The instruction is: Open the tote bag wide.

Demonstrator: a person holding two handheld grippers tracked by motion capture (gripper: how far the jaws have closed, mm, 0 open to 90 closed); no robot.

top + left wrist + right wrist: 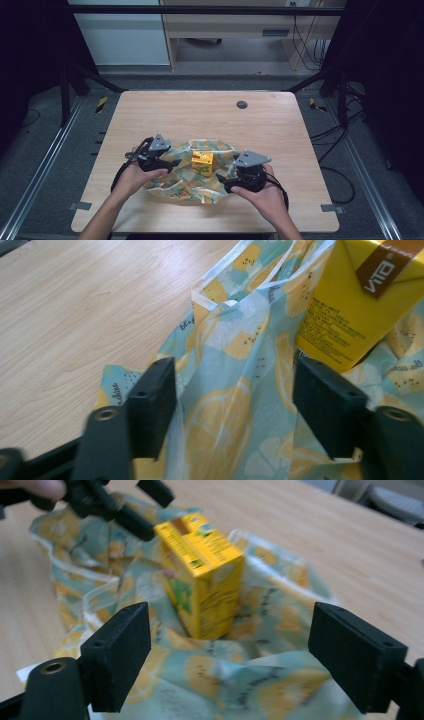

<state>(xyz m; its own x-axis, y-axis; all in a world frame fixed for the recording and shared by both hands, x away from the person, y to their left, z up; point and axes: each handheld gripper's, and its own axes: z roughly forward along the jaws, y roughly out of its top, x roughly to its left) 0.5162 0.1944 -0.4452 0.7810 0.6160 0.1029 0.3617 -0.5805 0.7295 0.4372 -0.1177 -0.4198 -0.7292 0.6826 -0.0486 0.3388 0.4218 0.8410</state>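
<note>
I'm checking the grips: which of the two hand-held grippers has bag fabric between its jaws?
The left hand-held gripper: a fold of the lemon-print bag runs between its jaws. The right hand-held gripper stands open, facing the upright yellow carton.

- A light wooden table fills the frame's middle, a dark round grommet near its far edge.
- A crumpled lemon-print bag lies on the table's lower centre.

This looks like a lab recording station: a pale wooden tabletop stands inside a black metal frame, with floor rails at 9 and 3 o'clock, loose cables trailing at 1 o'clock, and plain office furniture behind at 12 o'clock.
</note>
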